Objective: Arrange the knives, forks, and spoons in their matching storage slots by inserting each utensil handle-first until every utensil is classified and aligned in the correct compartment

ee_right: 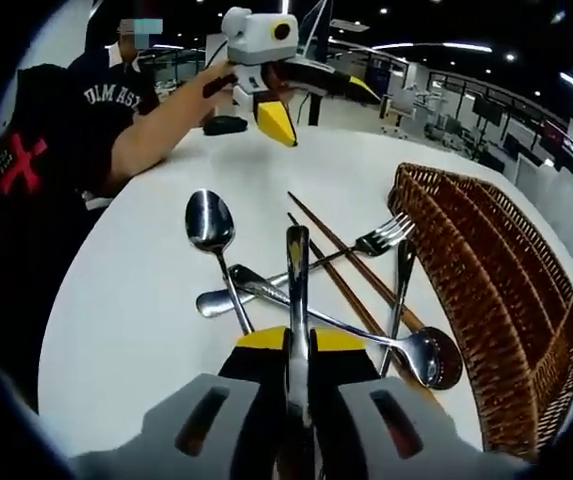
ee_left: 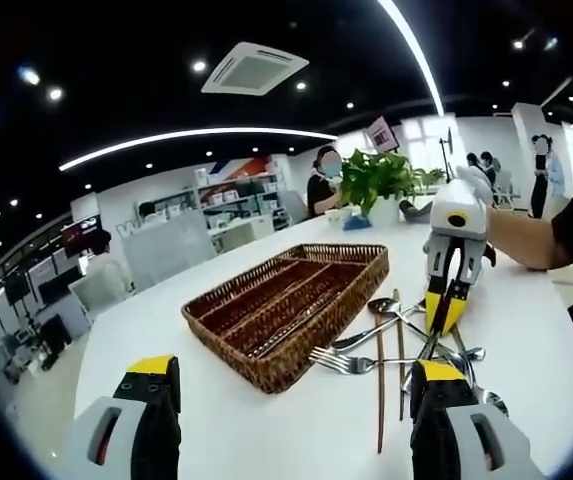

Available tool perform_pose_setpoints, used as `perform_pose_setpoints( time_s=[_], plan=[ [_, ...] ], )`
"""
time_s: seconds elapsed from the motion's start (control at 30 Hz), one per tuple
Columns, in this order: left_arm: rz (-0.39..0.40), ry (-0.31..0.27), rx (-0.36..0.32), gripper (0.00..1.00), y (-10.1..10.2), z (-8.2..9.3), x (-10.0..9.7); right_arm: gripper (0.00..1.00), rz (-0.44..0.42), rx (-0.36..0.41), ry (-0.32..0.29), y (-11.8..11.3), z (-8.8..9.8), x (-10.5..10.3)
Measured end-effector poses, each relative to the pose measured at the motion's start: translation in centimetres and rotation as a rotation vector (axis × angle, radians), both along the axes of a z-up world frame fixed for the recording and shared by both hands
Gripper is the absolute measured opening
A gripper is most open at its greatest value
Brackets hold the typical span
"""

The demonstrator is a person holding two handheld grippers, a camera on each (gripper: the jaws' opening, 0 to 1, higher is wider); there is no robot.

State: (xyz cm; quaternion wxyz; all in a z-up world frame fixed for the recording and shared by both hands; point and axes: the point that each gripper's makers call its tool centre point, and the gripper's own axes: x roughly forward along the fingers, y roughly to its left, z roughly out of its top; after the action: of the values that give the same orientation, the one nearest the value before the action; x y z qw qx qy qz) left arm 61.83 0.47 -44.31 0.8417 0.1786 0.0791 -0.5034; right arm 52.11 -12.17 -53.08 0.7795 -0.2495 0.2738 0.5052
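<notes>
Right claw pinching one utensil in the pile, left claw spread over bare table

Right gripper (ee_right: 298,345): jaws pressed together on a metal handle (ee_right: 297,290) that runs straight up between the yellow tips. Can't tell from here if it's a knife, fork or spoon. In the left gripper view the same gripper (ee_left: 442,318) comes down from the right, tips in the pile.

Left gripper (ee_left: 291,385): jaws spread wide, nothing between them, above the white table (ee_left: 146,320). In the right gripper view it sits at the top, held by a person's hand, above the table.

Pile, right gripper view: big spoon (ee_right: 210,224) on the left, bowl away from the camera; fork (ee_right: 384,236) with tines toward the basket; second spoon (ee_right: 432,356) with bowl near the camera, just right of the jaws; two wooden chopsticks (ee_right: 338,250) lying diagonally under the metal pieces. All loose on the table, crossing each other.

Wicker basket (ee_left: 361,262) with long divided slots sits beside the pile, left of it in the left gripper view. Slots look empty
</notes>
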Motion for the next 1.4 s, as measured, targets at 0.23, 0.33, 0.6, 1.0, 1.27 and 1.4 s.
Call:
perform_pose_setpoints(
  time_s=[0.23,0.33,0.6,1.0,1.27,1.4],
  plan=[
    [-0.037,0.017,0.024,1.0,-0.4,-0.8,-0.5,0.04,-0.007,0.015,-0.035,-0.3,1.3,0.0],
    [-0.082,0.033,0.036,1.0,-1.0,-1.2,-1.4,0.04,-0.009,0.021,-0.041,-0.3,1.5,0.0],
    [-0.135,0.056,0.091,1.0,-1.7,-2.6,-2.4,0.04,-0.001,0.017,-0.058,-0.4,1.7,0.0],
    [-0.254,0.081,0.183,0.8,-3.2,-5.1,-4.7,0.03,0.011,0.041,-0.078,-0.1,2.2,0.2],
    [-0.294,0.097,0.202,0.66,-3.7,-6.0,-5.3,0.03,0.015,0.06,-0.109,0.1,2.9,0.3],
    [-0.315,0.073,0.208,0.64,-4.1,-6.2,-5.4,0.03,0.019,0.072,-0.12,0.3,3.5,0.2]
  ],
)
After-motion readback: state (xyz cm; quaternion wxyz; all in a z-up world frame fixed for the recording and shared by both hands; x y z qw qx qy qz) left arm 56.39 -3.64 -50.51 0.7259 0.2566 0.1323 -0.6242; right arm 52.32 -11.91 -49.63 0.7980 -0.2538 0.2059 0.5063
